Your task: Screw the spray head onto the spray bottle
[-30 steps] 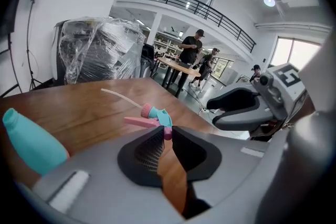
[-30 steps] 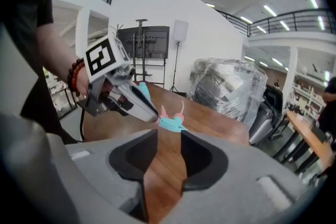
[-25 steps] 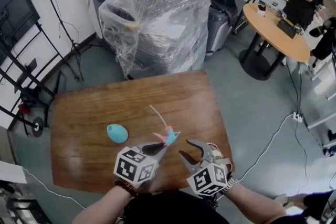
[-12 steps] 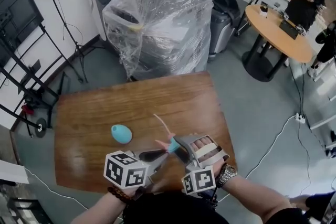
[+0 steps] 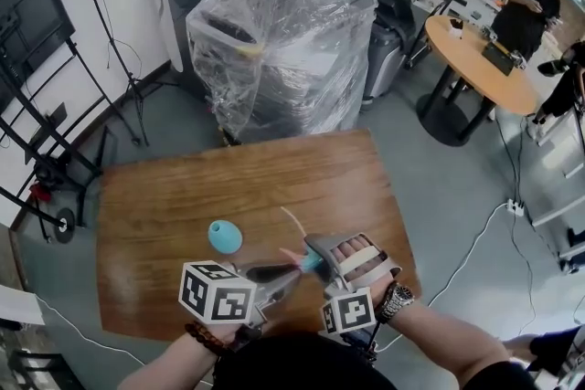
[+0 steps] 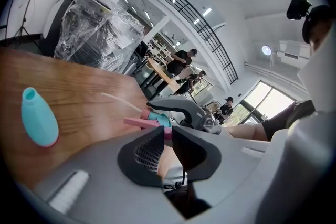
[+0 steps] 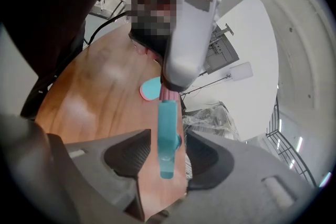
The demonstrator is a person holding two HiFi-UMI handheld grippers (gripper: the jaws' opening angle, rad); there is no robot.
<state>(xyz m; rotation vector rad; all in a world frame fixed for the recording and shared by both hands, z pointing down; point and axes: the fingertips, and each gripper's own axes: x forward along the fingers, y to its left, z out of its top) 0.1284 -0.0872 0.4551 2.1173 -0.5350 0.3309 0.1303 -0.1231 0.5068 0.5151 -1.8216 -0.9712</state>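
- The spray bottle [image 5: 224, 237], a small teal body, lies on its side on the desk [image 5: 183, 187], left of centre, with the open neck pointing to the far side. It is untouched and well apart from both tools.
- The spray head [image 5: 300, 261] is held in the air above the near edge of the desk, to the right of the bottle. Its thin dip tube [image 5: 294, 221] points to the far side.
- The left tool [image 6: 167, 136] is narrow, its jaws clamped on the pink part of the spray head.
- The right tool [image 7: 168, 157] stands wide. Its jaws have just been closing a little around the teal part of the spray head, and a gap shows at one pad, so there is no firm grip.
- Handling judgement: the head is light, rigid plastic. The dip tube is thin and likely to bend, so hold the head by its body or collar, never by the tube.
- The bottle looks light, smooth and rounded, so it is liable to roll or slip. Grip it across the widest part, upright, before threading.
- Screwing has not yet begun.
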